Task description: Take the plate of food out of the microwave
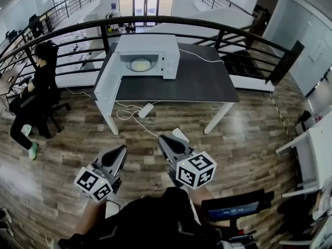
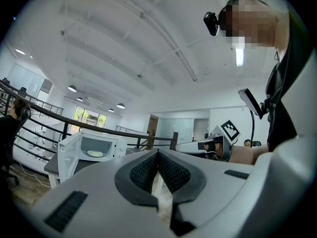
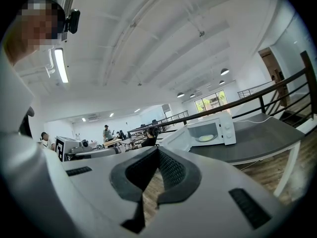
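Microwave (image 1: pixel 148 53) on worktop (image 1: pixel 197 82), door (image 1: pixel 107 79) open, plate of food (image 1: pixel 140 64) inside. Left tongs (image 1: pixel 122 149) and right tongs (image 1: pixel 162 139) both closed, empty, well apart from worktop.

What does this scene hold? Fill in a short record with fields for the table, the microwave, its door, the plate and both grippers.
Table: dark top, white legs
Microwave: white, on the far left part of the tabletop
Door: swung open to the left
Plate of food: inside the microwave
Left gripper: jaws shut, empty, over the wooden floor, short of the table
Right gripper: jaws shut, empty, beside the left one
Task stage: plate not yet reached
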### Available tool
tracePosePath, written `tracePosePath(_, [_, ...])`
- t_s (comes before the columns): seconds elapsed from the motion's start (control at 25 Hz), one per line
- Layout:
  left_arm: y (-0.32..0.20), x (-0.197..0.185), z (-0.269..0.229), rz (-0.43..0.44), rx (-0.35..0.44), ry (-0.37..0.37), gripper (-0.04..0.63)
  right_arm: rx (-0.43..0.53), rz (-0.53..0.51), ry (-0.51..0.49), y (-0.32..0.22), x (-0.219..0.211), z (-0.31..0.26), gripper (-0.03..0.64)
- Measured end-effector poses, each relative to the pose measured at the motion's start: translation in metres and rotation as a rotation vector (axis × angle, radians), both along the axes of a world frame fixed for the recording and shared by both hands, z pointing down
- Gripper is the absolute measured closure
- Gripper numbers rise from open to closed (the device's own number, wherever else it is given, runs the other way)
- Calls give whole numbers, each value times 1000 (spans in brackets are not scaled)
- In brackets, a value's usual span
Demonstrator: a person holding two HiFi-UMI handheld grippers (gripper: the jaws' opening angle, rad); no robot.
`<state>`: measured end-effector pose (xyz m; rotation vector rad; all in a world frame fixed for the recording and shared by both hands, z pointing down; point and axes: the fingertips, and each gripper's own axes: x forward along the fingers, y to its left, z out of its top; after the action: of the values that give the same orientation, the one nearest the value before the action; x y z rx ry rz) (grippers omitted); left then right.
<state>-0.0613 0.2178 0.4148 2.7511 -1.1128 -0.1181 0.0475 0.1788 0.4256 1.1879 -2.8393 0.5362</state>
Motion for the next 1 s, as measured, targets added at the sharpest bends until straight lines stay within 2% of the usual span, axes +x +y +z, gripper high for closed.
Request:
tracePosePath(0.4, [-28,-3,-1,-41,6,-10,591,11,-25,-9,-37,0,-4,627])
tracePosePath(1.0, [-113,41,-17,-136,35,-63,591,13,-73,-68,-133,47,-15,627])
